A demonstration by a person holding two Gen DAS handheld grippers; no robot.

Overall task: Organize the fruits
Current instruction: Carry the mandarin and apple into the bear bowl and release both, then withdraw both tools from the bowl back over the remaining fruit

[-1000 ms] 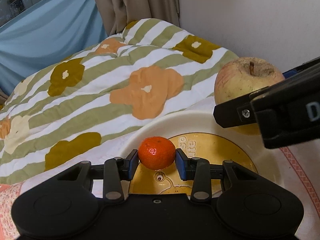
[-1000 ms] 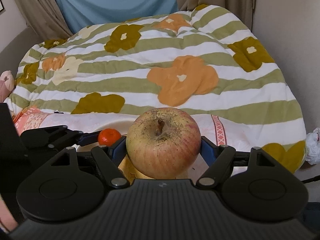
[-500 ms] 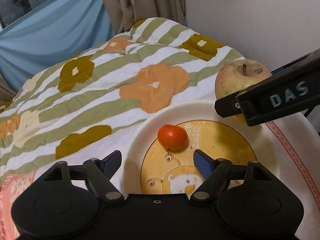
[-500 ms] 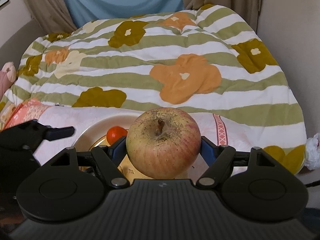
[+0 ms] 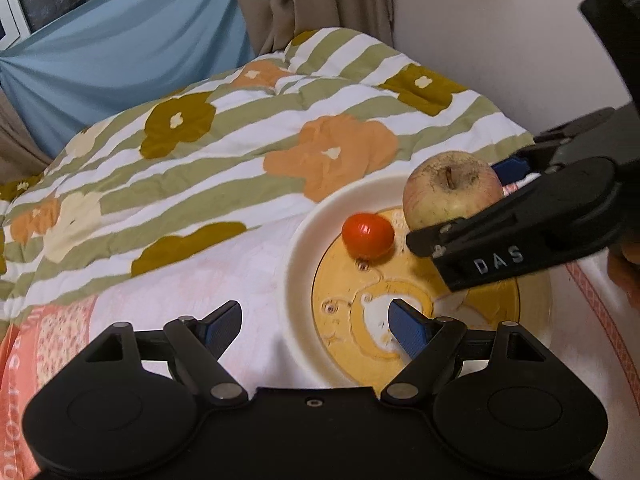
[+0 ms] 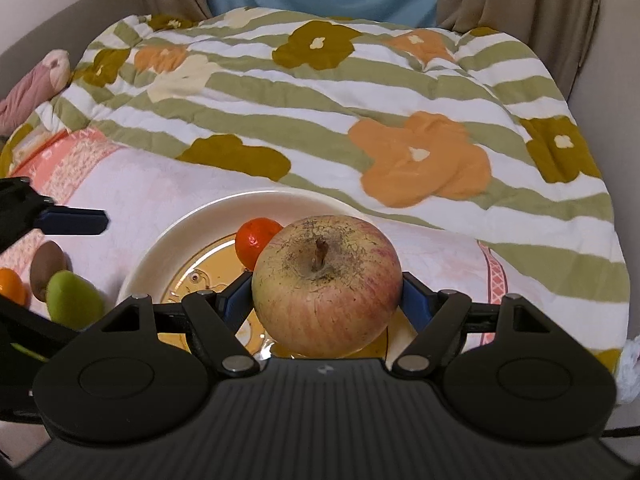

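On the plate (image 5: 298, 248) our tangerine (image 5: 368, 235) now rests, freed a second ago; our left gripper (image 5: 316, 326) gapes, backing off, while our right gripper (image 6: 326, 300) clamps the apple (image 6: 326, 284) above it

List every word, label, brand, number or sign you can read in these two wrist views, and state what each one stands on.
"DAS": white capitals on the side of the black right gripper, seen in the left wrist view as it holds the yellow-red apple.
Large letters on the pink patterned cloth at the lower left edge: cut off and blurred, not readable.
The cream plate with a yellow cartoon centre shows a drawing only; no legible words.
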